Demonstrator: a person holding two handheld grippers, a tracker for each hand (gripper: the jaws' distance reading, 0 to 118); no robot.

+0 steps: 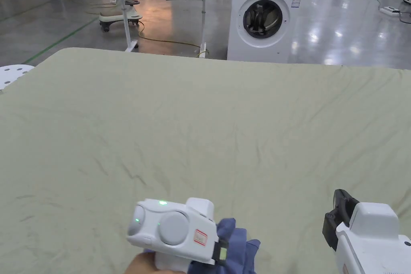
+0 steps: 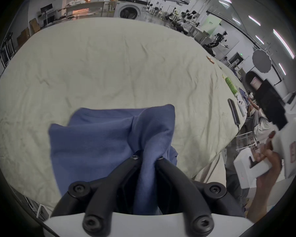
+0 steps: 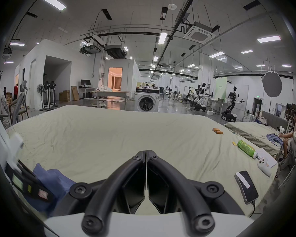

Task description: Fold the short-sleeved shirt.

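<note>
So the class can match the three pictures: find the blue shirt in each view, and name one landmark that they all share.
Head view: blue shirt at the bottom edge, beside the left gripper.
Left gripper view: lower centre, bunched between the closed jaws.
Right gripper view: lower left corner, on the sheet.
Shared landmark: the washing machine beyond the bed.

The left gripper (image 2: 147, 157) is held low at the near edge of the bed, its two black jaws closed on a bunched fold of the blue shirt (image 2: 99, 138), which is pinched between the tips. The hand (image 1: 146, 264) gripping its white body is partly seen in the head view. The right gripper (image 3: 146, 152) is held to the right of it, raised above the bed's near edge, its jaws pressed together tip to tip with nothing between them.
</note>
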